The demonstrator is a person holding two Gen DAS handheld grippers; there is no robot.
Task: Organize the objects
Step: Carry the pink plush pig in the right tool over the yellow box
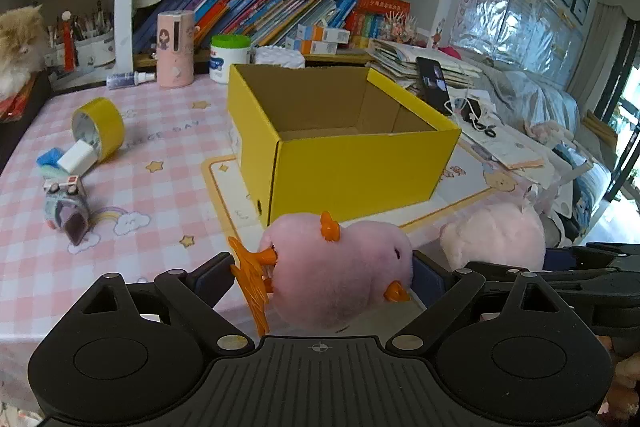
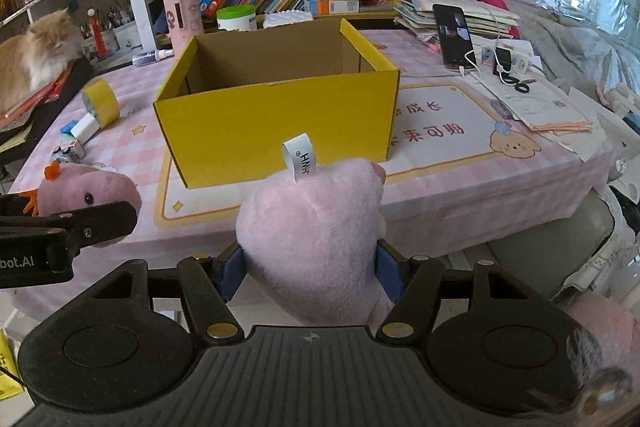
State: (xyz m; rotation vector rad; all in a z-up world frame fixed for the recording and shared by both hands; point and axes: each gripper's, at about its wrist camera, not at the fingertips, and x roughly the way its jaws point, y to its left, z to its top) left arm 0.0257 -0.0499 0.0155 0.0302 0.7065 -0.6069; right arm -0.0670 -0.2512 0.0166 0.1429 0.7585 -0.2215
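My left gripper [image 1: 320, 277] is shut on a pink plush chick [image 1: 340, 267] with orange beak, comb and feet, held at the table's near edge in front of the open yellow cardboard box [image 1: 340, 131]. My right gripper [image 2: 310, 269] is shut on a second pink plush toy [image 2: 316, 231] with a white label loop, held before the same box [image 2: 280, 115], whose inside shows nothing. The chick and left gripper also show at the left of the right wrist view [image 2: 92, 195]. The second plush shows at the right of the left wrist view [image 1: 496, 235].
On the pink checked tablecloth [image 1: 160, 155], left of the box, lie a yellow tape roll [image 1: 98, 127], a white-and-blue block [image 1: 76, 157] and a washi tape roll [image 1: 66, 213]. A cat [image 2: 36, 59] sits at far left. A phone [image 2: 454, 37], papers and bookshelves stand behind and right.
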